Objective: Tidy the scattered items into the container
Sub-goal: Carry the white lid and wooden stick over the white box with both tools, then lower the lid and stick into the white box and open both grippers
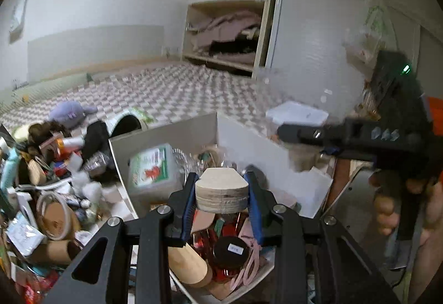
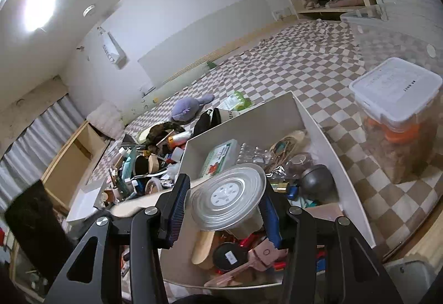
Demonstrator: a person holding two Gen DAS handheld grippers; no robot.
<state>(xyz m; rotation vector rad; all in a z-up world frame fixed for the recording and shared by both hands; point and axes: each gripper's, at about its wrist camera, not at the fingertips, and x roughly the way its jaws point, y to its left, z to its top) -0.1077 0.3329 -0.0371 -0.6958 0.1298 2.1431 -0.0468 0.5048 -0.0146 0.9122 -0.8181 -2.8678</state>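
White open box [image 2: 326, 135]: on the checkered bed [image 2: 290, 68].
Clutter pile [image 2: 144, 162]: left of the box.
Lidded clear tub [image 2: 398, 99]: right of it.

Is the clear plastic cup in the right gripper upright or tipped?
Tipped. In the right wrist view the clear plastic cup lies sideways between the jaws of the right gripper, its lid facing the camera, above the white box.

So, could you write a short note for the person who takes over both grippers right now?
Left gripper: shut on a stack of pale wooden discs, held over the white open box.
Right gripper: shut on a clear plastic cup with a ribbed lid, also over the box.
Done: a green-labelled pack, a black-lidded red jar and other small things already lie in the box.
Left: release both items, then gather the heap of scattered items beside the box.
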